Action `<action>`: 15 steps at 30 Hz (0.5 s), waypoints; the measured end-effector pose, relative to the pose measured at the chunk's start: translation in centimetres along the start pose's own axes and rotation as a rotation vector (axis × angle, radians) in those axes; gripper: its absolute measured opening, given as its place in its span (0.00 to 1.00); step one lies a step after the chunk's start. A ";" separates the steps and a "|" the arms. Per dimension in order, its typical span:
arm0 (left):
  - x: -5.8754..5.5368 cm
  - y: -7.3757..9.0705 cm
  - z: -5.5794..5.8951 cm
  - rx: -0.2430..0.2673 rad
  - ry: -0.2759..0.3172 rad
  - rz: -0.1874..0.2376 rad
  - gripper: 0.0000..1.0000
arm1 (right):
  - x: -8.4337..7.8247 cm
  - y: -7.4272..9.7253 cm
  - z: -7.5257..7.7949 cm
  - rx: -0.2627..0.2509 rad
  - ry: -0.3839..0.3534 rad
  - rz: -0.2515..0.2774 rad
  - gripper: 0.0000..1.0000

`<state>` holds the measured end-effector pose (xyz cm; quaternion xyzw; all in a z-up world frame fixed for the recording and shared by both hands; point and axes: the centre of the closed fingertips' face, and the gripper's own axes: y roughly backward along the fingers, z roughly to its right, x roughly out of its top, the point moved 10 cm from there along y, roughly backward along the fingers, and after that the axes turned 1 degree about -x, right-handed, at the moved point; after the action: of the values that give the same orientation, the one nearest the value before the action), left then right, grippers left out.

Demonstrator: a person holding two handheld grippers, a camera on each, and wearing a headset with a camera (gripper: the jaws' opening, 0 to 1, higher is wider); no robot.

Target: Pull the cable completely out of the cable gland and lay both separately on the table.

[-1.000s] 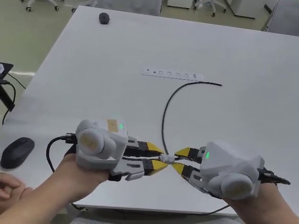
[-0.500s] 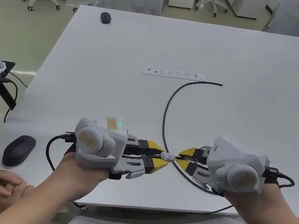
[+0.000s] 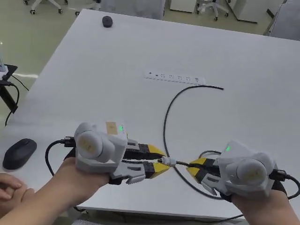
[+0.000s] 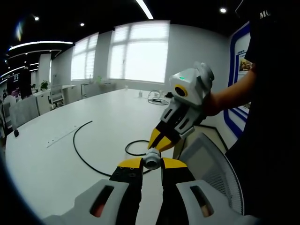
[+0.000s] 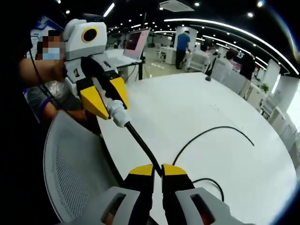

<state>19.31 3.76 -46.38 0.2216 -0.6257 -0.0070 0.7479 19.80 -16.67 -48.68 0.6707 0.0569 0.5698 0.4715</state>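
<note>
Black round cable (image 5: 140, 140) is clamped between the closed yellow-tipped jaws of the right gripper (image 5: 153, 169). It runs from there in a short straight stretch into the small white plastic cable gland (image 4: 152, 158). The left gripper (image 4: 152, 163) pinches the gland between its own yellow tips. Both grippers are held above the near edge of the white table (image 3: 108, 61). Past the right gripper the cable loops on the tabletop and arcs away, its free end lying near a white power strip (image 3: 174, 78). A black computer mouse (image 3: 19, 152) lies well left of the left gripper.
</note>
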 end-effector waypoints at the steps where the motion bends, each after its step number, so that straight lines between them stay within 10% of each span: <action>1: 0.0 0.0 0.0 0.000 0.001 0.001 0.15 | -0.4 0.0 0.2 -0.004 -0.006 -0.009 0.00; 15: -0.3 0.3 0.1 -0.004 0.030 0.001 0.15 | -2.6 0.5 1.2 -0.049 0.017 -0.038 0.00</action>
<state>19.10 4.05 -46.52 0.2199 -0.6146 -0.0045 0.7576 19.69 -19.20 -50.07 0.6527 0.0596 0.5677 0.4981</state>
